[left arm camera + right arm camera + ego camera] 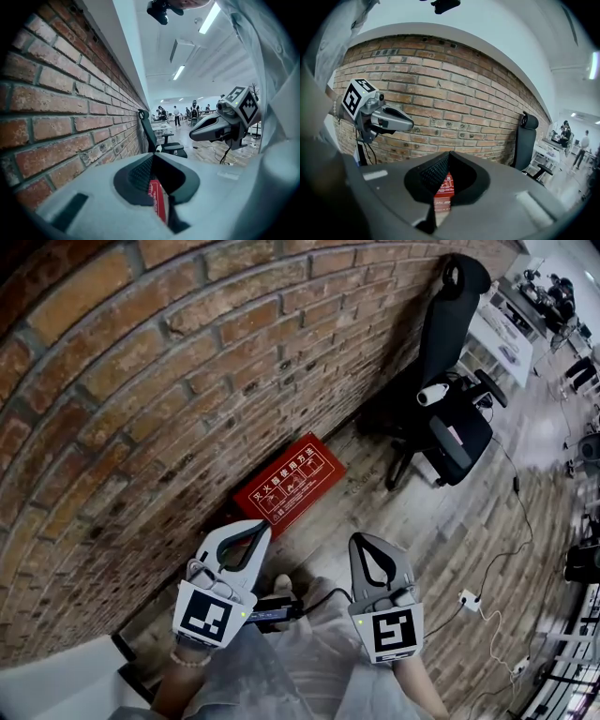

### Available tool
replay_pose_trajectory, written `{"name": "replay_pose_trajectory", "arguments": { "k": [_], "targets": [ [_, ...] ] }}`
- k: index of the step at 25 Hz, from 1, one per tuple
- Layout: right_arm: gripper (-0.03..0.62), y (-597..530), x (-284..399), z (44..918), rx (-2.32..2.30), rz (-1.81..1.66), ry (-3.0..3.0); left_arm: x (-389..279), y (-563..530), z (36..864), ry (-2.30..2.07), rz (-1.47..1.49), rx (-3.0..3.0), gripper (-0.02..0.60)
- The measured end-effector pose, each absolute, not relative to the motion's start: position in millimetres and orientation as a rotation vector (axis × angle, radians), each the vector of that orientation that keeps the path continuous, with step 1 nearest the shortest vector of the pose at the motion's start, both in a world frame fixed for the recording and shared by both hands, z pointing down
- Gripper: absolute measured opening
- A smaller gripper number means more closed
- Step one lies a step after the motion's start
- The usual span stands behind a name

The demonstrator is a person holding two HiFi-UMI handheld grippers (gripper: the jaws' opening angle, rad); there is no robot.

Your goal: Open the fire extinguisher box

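1. Left gripper (263,527): jaws clenched, tips meeting, nothing caught between them.
2. Right gripper (362,539): jaws likewise pressed tip to tip, empty.
3. I have the two grippers side by side and apart, both aimed a little downward at the same spot.
4. Fire extinguisher box (289,482): red, lying flat on the wooden floor (375,486) with its white-printed lid down. It sits ahead of both jaw pairs, clear of the tips, and neither gripper touches it. In each gripper view I see a slice of red through the hollow behind the closed tips.
5. Brick wall (141,381): runs along the left of the left jaws, and the box lies at its foot.
6. Black office chair (450,399): well beyond the box, ahead and right of the right jaws.
7. White power strip (469,598): on the floor right of the right jaws.
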State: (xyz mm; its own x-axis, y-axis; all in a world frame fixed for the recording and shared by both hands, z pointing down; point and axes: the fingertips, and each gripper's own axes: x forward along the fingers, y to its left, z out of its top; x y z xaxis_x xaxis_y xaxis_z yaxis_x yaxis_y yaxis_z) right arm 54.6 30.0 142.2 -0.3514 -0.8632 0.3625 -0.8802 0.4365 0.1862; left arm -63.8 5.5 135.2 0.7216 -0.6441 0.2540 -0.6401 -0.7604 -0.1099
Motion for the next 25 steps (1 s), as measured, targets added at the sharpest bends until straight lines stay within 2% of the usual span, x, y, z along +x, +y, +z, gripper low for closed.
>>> {"name": "replay_pose_trajectory", "arguments": {
  "k": [25],
  "targets": [
    [0.005, -5.8, 56.9, 179.7, 1.200, 0.109, -2.375, -72.6, -17.3, 163.0, 1.372, -0.544, -2.857, -0.005]
  ]
}}
